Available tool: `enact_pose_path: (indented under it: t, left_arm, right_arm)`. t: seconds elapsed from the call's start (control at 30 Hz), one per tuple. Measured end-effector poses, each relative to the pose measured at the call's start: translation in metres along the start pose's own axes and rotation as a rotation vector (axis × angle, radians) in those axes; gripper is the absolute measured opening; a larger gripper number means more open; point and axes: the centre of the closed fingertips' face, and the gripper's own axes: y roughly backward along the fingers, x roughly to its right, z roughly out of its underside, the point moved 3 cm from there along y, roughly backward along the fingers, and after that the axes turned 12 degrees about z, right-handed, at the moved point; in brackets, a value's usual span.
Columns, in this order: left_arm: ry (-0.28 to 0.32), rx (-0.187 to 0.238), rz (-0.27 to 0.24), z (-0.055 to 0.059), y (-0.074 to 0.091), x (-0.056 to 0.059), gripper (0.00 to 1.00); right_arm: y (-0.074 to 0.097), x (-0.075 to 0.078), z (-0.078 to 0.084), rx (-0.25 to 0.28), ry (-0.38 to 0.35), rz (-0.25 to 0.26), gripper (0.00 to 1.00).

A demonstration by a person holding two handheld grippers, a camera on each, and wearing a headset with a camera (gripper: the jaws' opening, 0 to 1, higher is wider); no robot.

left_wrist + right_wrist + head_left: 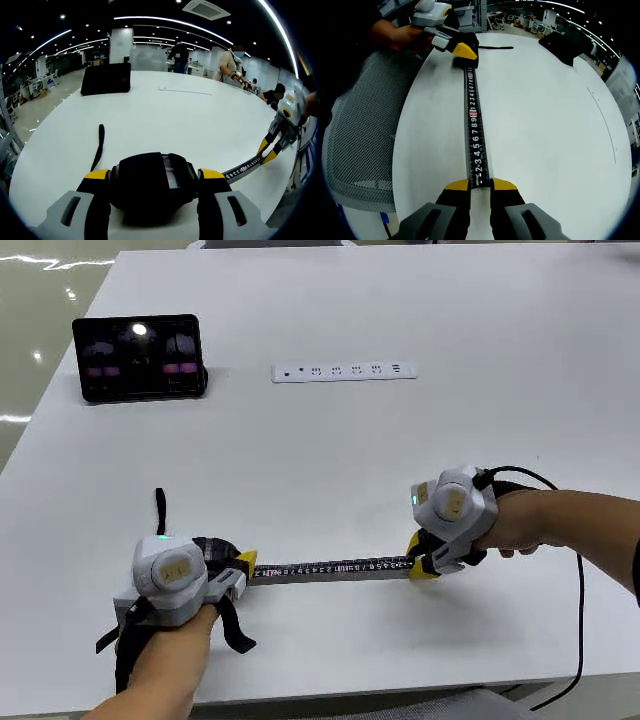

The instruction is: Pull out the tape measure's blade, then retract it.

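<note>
My left gripper (pixel 243 570) (pixel 155 176) is shut on the black tape measure case (pixel 218 551) (pixel 152 186) near the table's front left. The case's black wrist strap (pixel 159 508) (pixel 99 145) trails away across the table. The blade (pixel 330 568) (pixel 474 135) runs out flat to the right, its numbers facing up. My right gripper (pixel 421 565) (pixel 480 183) is shut on the blade's end, with the yellow-tipped jaws pinching it from both sides. In the right gripper view the left gripper (pixel 451 40) and case sit at the blade's far end.
A dark tablet on a stand (pixel 139 357) (pixel 106 78) is at the back left of the white table (pixel 340 460). A white power strip (pixel 344 371) lies at the back centre. A black cable (pixel 578 590) hangs off the right arm. People stand in the background (pixel 232 62).
</note>
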Motion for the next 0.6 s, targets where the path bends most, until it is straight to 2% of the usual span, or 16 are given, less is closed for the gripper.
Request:
enact_pose_path:
  t: [0.13,0.37,0.6]
  left_arm:
    - [-0.003,-0.027,0.014,0.0016,-0.0018,-0.0003,0.66]
    - [-0.024,-0.037,0.015,0.0023,0.0007,-0.0020,0.65]
    - [-0.034,-0.040,0.018,0.0021,0.0014,-0.0029,0.64]
  right_arm:
    - [-0.0001,-0.0015,-0.0003,-0.002,0.004,0.004,0.11]
    - [-0.0013,-0.0001,-0.0016,-0.007,-0.028,-0.001,0.10]
    - [-0.0024,-0.0008,-0.0045,-0.028,-0.019,-0.011,0.10]
